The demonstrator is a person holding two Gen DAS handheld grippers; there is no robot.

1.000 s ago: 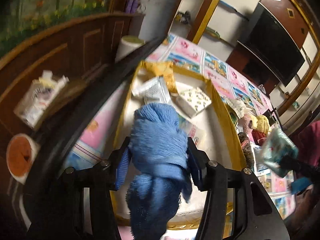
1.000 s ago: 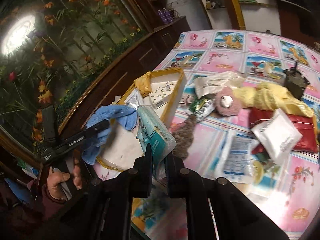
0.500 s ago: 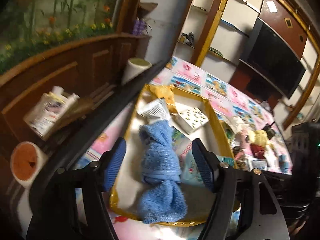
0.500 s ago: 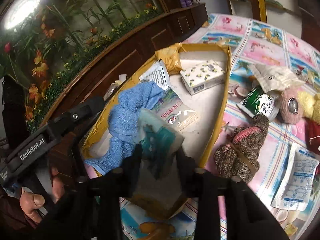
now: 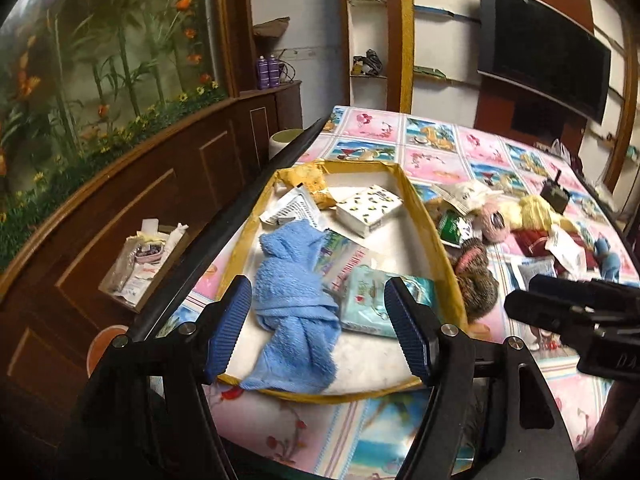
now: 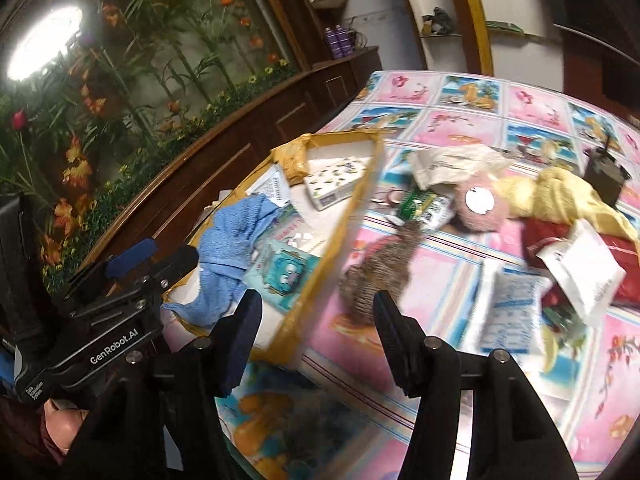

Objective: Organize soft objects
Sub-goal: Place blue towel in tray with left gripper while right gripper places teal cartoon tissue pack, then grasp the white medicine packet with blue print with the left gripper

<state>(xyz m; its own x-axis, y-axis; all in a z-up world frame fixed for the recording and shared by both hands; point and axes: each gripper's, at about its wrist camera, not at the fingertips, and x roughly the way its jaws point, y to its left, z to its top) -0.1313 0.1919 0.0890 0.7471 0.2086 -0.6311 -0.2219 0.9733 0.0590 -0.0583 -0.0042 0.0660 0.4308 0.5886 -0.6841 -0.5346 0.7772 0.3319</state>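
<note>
left gripper [image 5: 320, 330]: fingers released, empty, blue towel [image 5: 292, 304] lies in tray [image 5: 434, 236] beyond fingertips
right gripper [image 6: 316, 336]: jaws opening, nothing between, tissue pack [image 6: 280, 276] ahead-left of fingers

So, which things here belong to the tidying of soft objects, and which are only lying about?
Part of the job:
- blue towel, in the yellow-rimmed tray
- teal tissue pack, also in the tray
- brown yarn skein, yellow cloth, outside the tray on the table

Just lying about:
- television
- purple bottles
- cardboard box of papers on the floor
</note>
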